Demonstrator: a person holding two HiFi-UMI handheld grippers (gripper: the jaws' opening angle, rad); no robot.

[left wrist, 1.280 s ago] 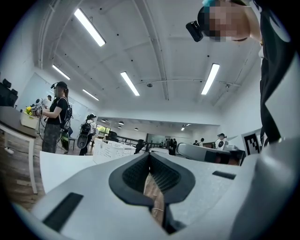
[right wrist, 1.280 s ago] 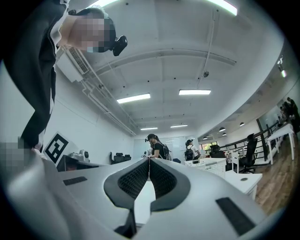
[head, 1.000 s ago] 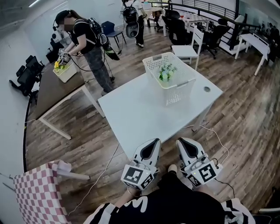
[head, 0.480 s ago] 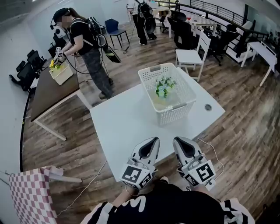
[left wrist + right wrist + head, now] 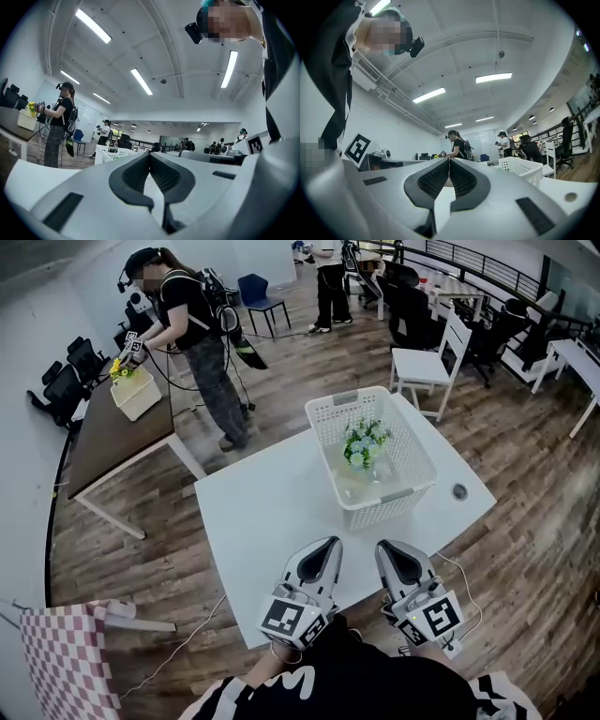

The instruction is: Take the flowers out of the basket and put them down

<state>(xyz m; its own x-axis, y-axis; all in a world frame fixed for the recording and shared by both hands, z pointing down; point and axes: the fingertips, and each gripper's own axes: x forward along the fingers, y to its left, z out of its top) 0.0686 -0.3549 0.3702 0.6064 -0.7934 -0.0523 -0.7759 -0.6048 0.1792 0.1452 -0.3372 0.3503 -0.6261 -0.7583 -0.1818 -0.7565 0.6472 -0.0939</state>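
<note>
A white slatted basket (image 5: 405, 491) stands on the far right part of the white table (image 5: 272, 512). Inside it lies a bunch of white and pale blue flowers (image 5: 365, 442) with green leaves. My left gripper (image 5: 330, 542) and right gripper (image 5: 382, 545) are side by side over the table's near edge, well short of the basket, both pointing toward it. Each is shut with its jaws meeting and nothing between them. The basket (image 5: 112, 154) shows low beyond the jaws in the left gripper view and as a basket (image 5: 520, 166) at the right in the right gripper view.
A person (image 5: 202, 334) stands at a brown table (image 5: 112, 442) to the far left, working over another white basket (image 5: 138, 393). A white chair (image 5: 431, 362) stands behind my table. A checkered cloth (image 5: 66, 662) lies at bottom left. A round cable port (image 5: 458, 491) sits near the table's right corner.
Both grippers, still shut, have come forward from off the table to over its near edge. The table and basket now sit nearer and more central in the head view.
</note>
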